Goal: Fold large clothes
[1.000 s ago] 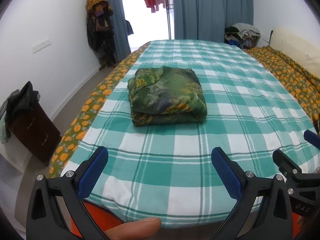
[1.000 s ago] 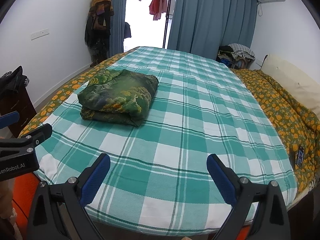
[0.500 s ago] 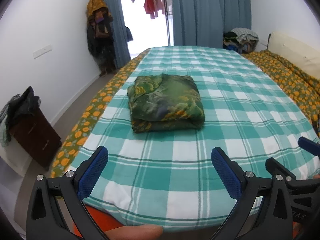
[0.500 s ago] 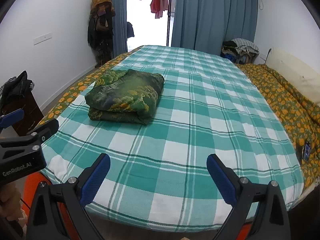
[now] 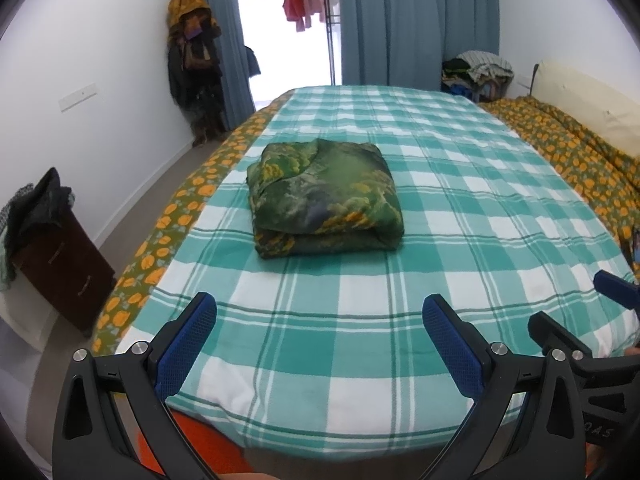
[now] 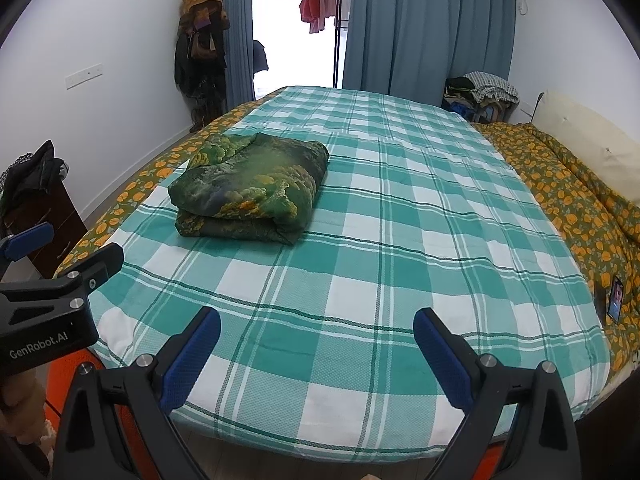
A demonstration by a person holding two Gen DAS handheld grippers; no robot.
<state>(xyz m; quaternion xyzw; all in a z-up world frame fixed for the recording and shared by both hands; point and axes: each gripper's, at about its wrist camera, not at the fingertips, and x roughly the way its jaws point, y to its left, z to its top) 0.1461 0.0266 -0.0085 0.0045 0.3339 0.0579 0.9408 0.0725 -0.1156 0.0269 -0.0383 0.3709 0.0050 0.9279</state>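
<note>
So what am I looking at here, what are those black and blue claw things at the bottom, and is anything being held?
Those are two hand-held grasping tools, one in each of a person's hands, each carrying a wide-angle camera that looks out along its fingers. One picture comes from the left tool, the other from the right tool. Both face a bed with a green checked sheet. On it lies a folded green patterned garment, nearer the bed's left side. Both tools are open, away from the garment, and hold nothing.

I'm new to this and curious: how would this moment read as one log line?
garment: folded, on bed | left gripper: open, empty | right gripper: open, empty | contact: none
</note>
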